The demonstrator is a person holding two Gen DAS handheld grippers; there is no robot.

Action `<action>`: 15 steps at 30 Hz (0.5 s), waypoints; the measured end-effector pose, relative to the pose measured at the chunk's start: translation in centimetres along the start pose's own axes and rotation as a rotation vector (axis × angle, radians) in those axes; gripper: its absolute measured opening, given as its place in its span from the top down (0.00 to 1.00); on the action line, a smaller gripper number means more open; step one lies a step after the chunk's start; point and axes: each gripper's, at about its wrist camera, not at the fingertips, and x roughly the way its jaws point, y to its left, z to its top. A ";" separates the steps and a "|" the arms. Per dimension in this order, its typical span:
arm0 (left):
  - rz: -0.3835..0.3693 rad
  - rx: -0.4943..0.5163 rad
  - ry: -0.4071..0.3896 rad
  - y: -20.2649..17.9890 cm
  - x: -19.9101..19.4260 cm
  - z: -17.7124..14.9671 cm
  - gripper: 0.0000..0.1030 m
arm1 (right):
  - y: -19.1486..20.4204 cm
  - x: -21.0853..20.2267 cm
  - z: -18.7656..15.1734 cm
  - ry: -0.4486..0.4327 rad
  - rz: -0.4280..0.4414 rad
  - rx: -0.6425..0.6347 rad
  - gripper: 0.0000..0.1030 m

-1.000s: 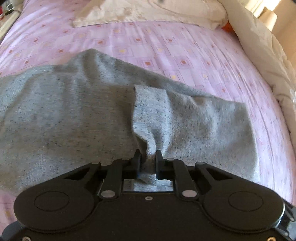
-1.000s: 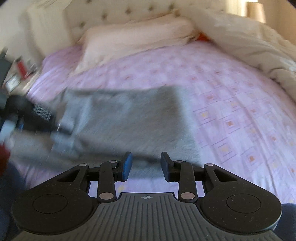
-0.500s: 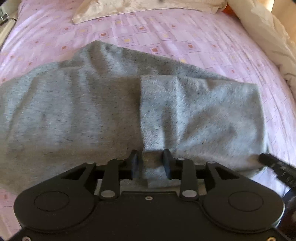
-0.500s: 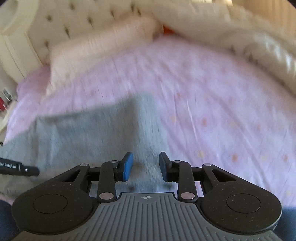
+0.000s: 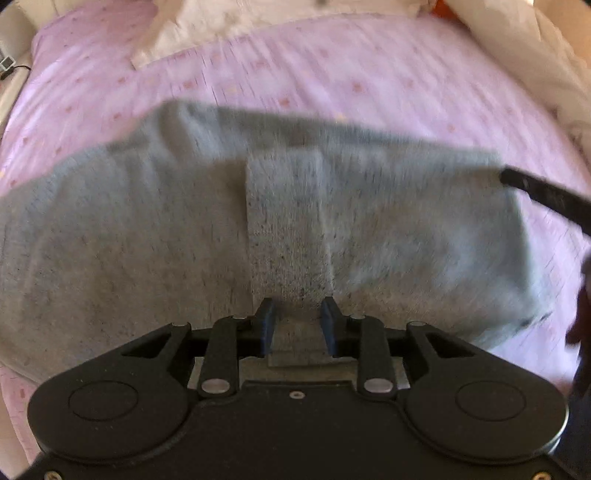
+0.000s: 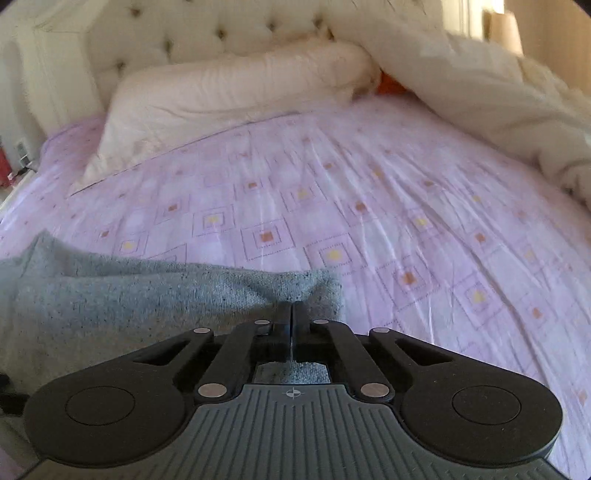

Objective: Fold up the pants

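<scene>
Gray heathered knit pants (image 5: 184, 240) are lying folded across the bed (image 6: 369, 206), on a lilac sheet with little square prints. The left tool (image 5: 297, 314) has just let its jaws out to about halfway, straddling a flat strip of the fabric, and the pads don't look like they're pressing it. The right tool (image 6: 291, 314) just snapped closed, pinching the pants' corner. A cream pillow (image 6: 221, 99), tufted headboard (image 6: 184, 33) and rumpled white duvet (image 6: 480, 85) sit behind.
</scene>
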 end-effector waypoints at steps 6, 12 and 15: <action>0.081 0.000 -0.024 0.4 0.3 -0.6 0.24 | 0.1 -0.2 -1.3 -0.052 0.015 0.000 0.99; 0.045 -0.157 0.019 3.5 1.2 -1.0 0.02 | -2.2 0.4 -0.8 -0.031 0.113 0.203 0.98; 0.037 -0.138 -0.003 3.5 0.4 -1.3 0.09 | -2.7 0.5 -0.8 -0.025 0.134 0.251 0.98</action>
